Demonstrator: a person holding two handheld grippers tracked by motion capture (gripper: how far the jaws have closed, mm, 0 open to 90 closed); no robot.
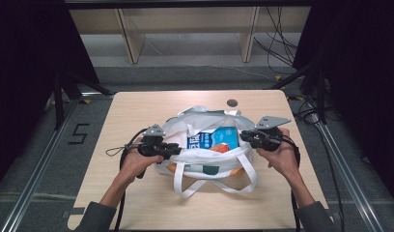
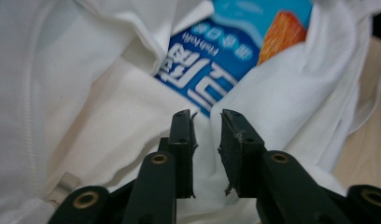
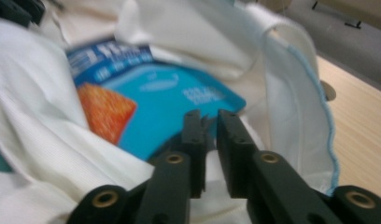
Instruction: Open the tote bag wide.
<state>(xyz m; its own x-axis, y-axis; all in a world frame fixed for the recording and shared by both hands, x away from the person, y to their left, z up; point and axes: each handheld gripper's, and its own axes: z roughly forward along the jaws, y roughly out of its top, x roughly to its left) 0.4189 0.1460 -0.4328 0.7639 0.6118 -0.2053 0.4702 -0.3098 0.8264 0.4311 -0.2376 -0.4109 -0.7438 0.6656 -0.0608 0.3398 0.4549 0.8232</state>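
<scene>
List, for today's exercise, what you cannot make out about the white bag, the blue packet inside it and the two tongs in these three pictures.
- Blue packet: its lower part, hidden by the white bag folds in every view; print too blurred to read.
- Other bag contents: covered by cloth.
- Left tongs: slightly apart, but whether cloth is pinched is unclear.
- Right tongs: narrow gap, blurred; grip unclear.

white bag [image 1: 204, 157], blue-orange packet [image 1: 219, 138]
</scene>
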